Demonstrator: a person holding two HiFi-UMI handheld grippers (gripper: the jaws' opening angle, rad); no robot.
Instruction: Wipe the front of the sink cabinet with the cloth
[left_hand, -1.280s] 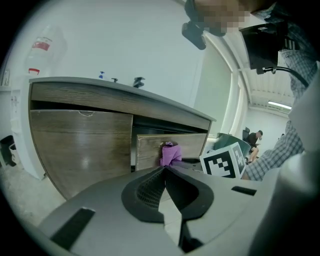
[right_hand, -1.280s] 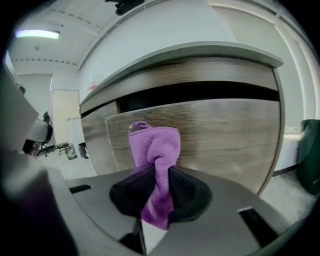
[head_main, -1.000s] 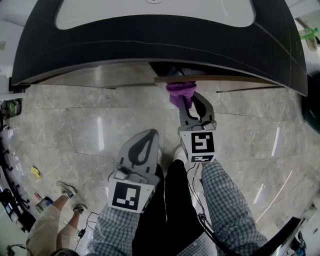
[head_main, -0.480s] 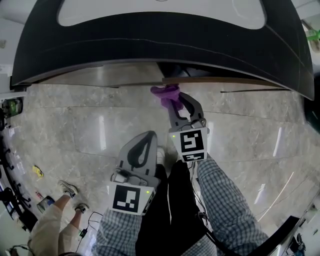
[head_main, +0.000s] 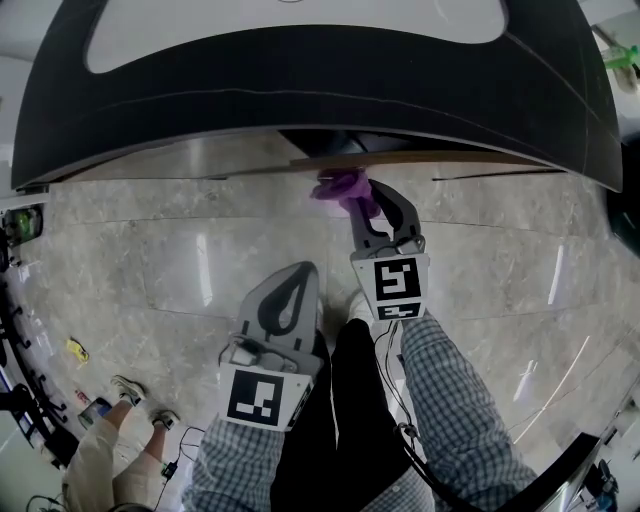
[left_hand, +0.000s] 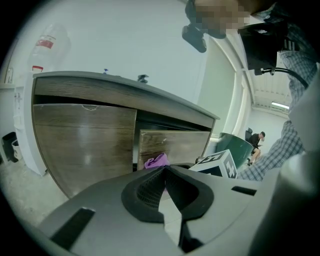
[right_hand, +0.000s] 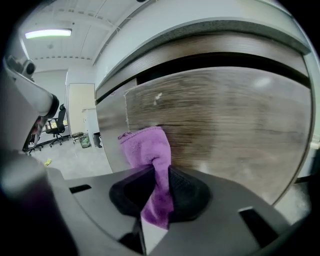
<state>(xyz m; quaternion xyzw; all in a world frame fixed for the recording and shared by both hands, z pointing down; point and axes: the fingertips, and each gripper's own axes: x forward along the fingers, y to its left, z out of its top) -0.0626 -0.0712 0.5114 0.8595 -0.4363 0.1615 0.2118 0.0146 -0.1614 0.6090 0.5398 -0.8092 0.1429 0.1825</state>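
Left gripper view faces the sink cabinet (left_hand: 85, 140) front from low and farther back. Right gripper view sits close against it. Head view looks steeply down, cabinet at 12 o'clock. All three share the purple cloth (right_hand: 150, 150).

Right tool (head_main: 369, 202) reaches forward, jaws clamped on the cloth (head_main: 343, 188); left tool (head_main: 300, 272) hangs back, jaws together

Right gripper (right_hand: 160, 174), jaws closed on a purple cloth (right_hand: 146, 146). The cloth's bunched end rises just ahead of the jaw tips, close before the wood-grain cabinet front (right_hand: 225, 120); whether they touch is unclear. Far left: an office chair (right_hand: 56, 125) and a ceiling light (right_hand: 48, 33).
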